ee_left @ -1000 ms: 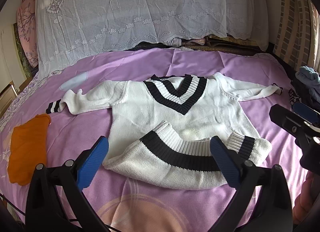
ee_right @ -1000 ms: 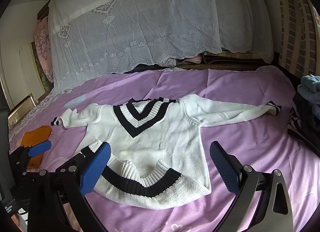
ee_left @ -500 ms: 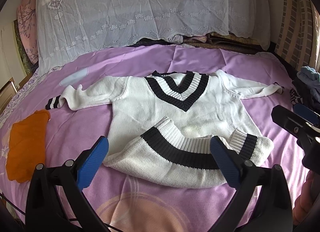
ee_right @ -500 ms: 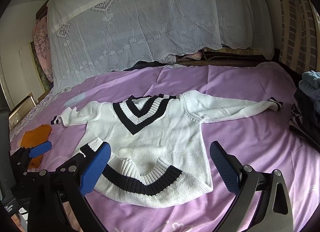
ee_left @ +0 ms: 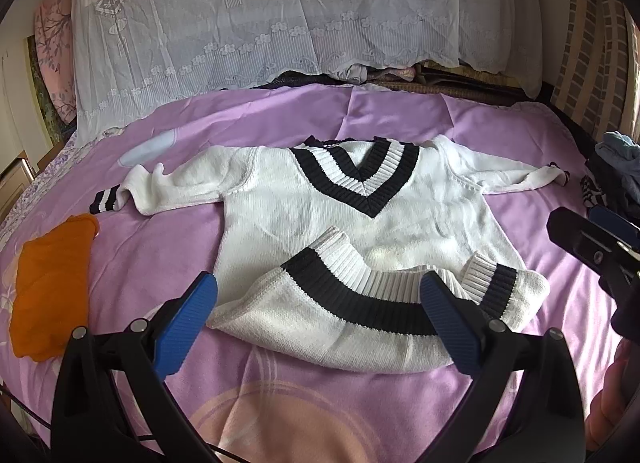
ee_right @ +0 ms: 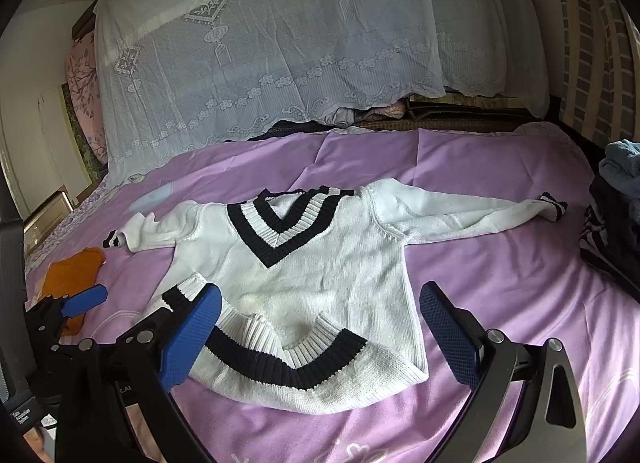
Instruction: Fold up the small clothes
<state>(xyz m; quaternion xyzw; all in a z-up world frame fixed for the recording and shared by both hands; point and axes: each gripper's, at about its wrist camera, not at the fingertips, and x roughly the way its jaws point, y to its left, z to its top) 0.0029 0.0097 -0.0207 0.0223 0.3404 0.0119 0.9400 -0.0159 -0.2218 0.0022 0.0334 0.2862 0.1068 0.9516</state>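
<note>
A white knit sweater with a black-striped V-neck lies face up on the purple bedspread, sleeves spread out, its hem folded up over the body. It also shows in the right wrist view. My left gripper is open and empty, above the near hem. My right gripper is open and empty, above the hem's right part. The right gripper also shows at the right edge of the left wrist view, and the left gripper at the left of the right wrist view.
A folded orange garment lies at the bed's left side. A pile of dark and blue clothes sits at the right edge. A white lace cover drapes the bedding at the back. A pale blue patch lies near the left sleeve.
Both grippers have drawn back and risen slightly from the sweater; it sits a little farther away in both views. The sweater has not moved.
</note>
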